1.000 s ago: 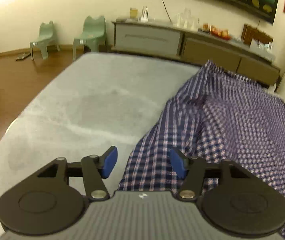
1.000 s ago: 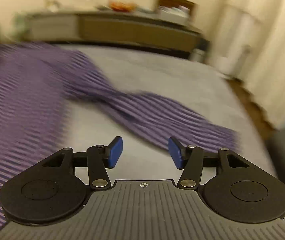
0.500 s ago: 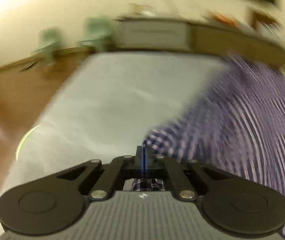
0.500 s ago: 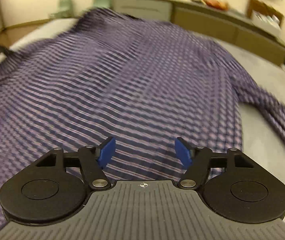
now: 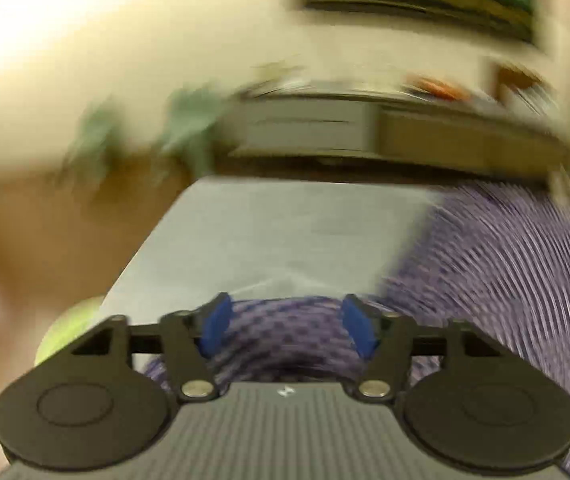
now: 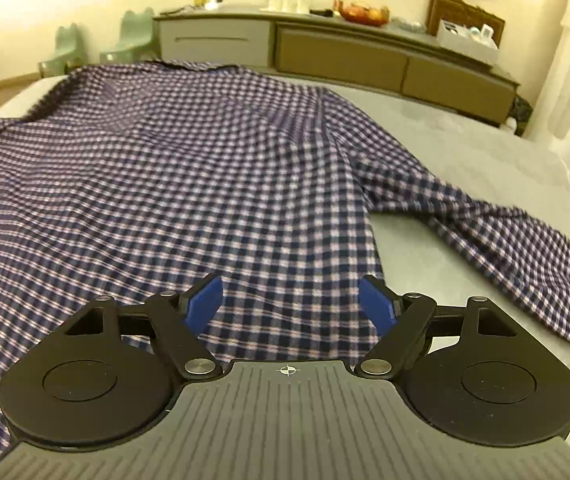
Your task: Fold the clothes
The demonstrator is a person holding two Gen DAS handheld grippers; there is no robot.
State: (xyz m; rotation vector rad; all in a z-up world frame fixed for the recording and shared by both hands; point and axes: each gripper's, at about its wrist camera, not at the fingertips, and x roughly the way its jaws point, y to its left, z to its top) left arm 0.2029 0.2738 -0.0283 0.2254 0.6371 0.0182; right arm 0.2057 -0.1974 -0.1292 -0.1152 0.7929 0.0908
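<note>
- Left wrist view: the frame is smearing badly, so detail here is only probable. The left gripper is hovering with its jaws standing apart, clamping nothing, and a rounded hump of the checked shirt is sitting in the gap between the blue pads.
- More of the shirt is spreading off toward 3 o'clock over the grey table, while bare table is showing toward 12 o'clock. A blurred sideboard is running along the wall beyond.
- Right wrist view: this picture is sharp. The right gripper is hanging just above the cloth near the shirt's lower right corner, jaws wide apart and holding nothing.
- The shirt is lying spread out across the table, not folded. Its long axis is running from 6 o'clock at the hem up toward 11 o'clock, where the collar end appears to be pointing at the sideboard.
- One sleeve is trailing away from the body toward 4 o'clock, lying flat on bare table.
- As a judgement, either gripper seems to be positioning for a pinch at the near edge. Doing that well is calling for taking the fabric squarely between the pads, catching both layers at the edge, and lifting evenly on both sides so the fold line is staying parallel to the long axis and the sleeve is not dragging crooked.
</note>
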